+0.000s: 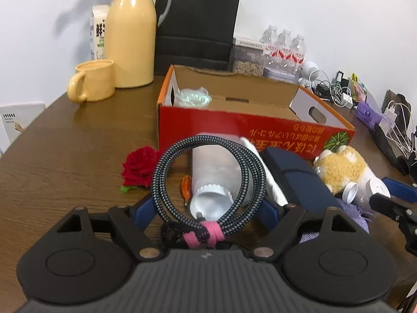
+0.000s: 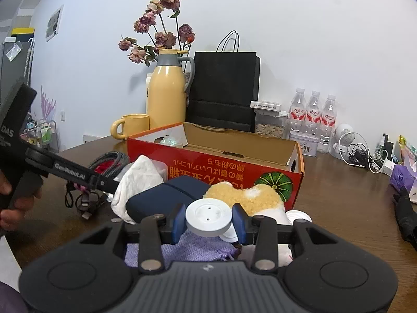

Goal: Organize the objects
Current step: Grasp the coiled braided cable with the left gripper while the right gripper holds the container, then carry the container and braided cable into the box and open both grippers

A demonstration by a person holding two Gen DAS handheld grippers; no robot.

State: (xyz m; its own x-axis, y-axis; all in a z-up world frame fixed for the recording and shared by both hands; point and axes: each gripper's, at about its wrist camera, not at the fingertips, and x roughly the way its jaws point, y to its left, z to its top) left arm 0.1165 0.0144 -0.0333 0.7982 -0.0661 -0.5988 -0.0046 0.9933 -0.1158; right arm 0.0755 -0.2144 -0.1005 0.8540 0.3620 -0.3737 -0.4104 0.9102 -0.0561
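Fingers [image 2: 178,221] of the right gripper [image 2: 208,223] are seen clamped on a white jar [image 2: 208,217] at lower centre, before the red box [image 2: 234,167]. Left gripper [image 1: 206,208] blades are spread wide around a coiled cable [image 1: 208,180] at lower centre, not visibly gripped.
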